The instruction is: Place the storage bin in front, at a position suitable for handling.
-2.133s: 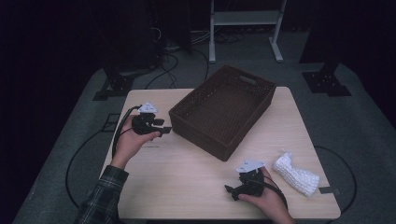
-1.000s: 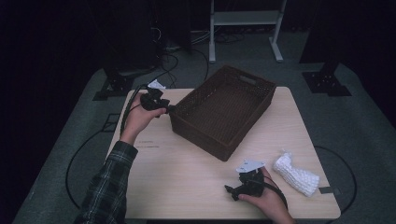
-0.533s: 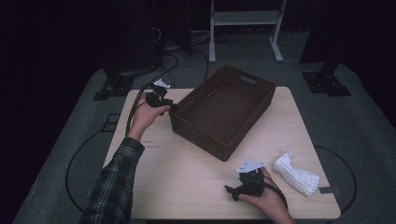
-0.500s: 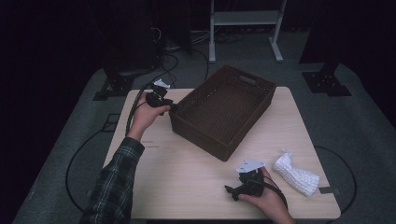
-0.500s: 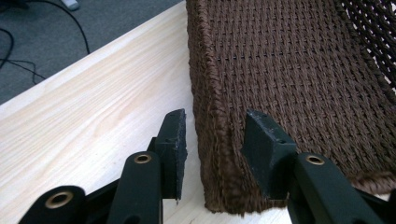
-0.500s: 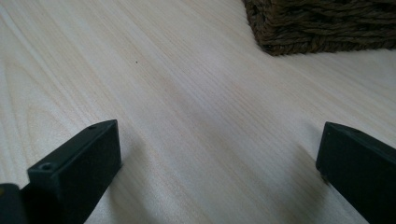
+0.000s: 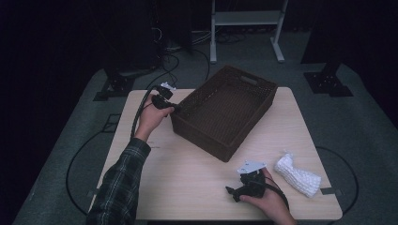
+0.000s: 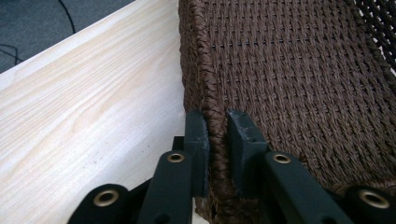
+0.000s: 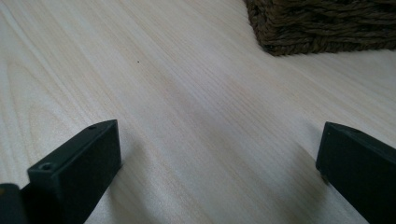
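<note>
In the high view a dark brown woven basket (image 7: 224, 112) sits turned at an angle on the far half of the pale wooden table (image 7: 187, 178), its inside in shadow so the bottom is hard to make out. The left gripper (image 7: 174, 107) is at the basket's left corner near the table's far left corner, and the hand and gripper body cover the jaws here, so the grip cannot be read from this view. The right gripper (image 7: 231, 191) rests low near the table's near edge, well apart from the basket; its jaws are small and dark against the hand. A white knitted cloth (image 7: 297, 175) lies bunched near the table's near right corner, just beside the right hand, and its folds are too small to tell.

In the left gripper view the two black jaws stand either side of the basket (image 8: 299, 74) rim at the corner, one outside and one inside the wall. They have just been closing, and the pads now pinch the braided edge between them (image 8: 215, 128). The basket wall fills the right side and its top is cut off by the frame; bare table (image 8: 84, 112) lies to the left.

In the right gripper view the right gripper (image 9: 219, 154) has its jaws spread wide with nothing between them, over bare table (image 9: 187, 84). A corner of the basket (image 9: 327, 23) is cut off at the top right.
</note>
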### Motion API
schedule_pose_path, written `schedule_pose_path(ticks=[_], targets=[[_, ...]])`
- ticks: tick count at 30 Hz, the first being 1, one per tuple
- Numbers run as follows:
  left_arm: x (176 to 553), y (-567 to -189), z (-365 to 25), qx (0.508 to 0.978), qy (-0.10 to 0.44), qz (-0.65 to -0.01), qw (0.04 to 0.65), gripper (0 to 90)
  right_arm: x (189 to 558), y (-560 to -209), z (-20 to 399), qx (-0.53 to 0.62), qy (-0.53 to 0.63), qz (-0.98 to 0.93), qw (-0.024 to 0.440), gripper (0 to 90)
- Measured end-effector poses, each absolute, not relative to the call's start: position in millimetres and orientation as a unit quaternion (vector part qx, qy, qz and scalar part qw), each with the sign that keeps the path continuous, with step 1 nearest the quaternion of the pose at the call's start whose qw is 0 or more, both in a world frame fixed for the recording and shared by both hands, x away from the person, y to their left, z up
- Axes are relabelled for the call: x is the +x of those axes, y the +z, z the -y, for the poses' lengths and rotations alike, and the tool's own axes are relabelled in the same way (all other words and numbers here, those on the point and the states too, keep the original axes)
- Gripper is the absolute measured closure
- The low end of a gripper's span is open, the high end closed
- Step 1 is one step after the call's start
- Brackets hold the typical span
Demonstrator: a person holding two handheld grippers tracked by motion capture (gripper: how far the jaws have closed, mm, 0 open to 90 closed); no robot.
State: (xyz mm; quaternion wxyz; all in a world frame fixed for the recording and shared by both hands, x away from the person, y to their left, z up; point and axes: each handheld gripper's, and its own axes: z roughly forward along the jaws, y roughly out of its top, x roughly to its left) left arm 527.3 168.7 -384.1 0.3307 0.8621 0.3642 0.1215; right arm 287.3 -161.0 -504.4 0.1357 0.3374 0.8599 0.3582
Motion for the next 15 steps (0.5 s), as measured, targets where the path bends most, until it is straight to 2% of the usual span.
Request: schedule_pose_path(ticks=[15], targets=[[513,-376,-173,0.869,0.124,-0.371,0.302,80.5,287,-504,161,0.338,0.359,-0.859,0.134,0.0]])
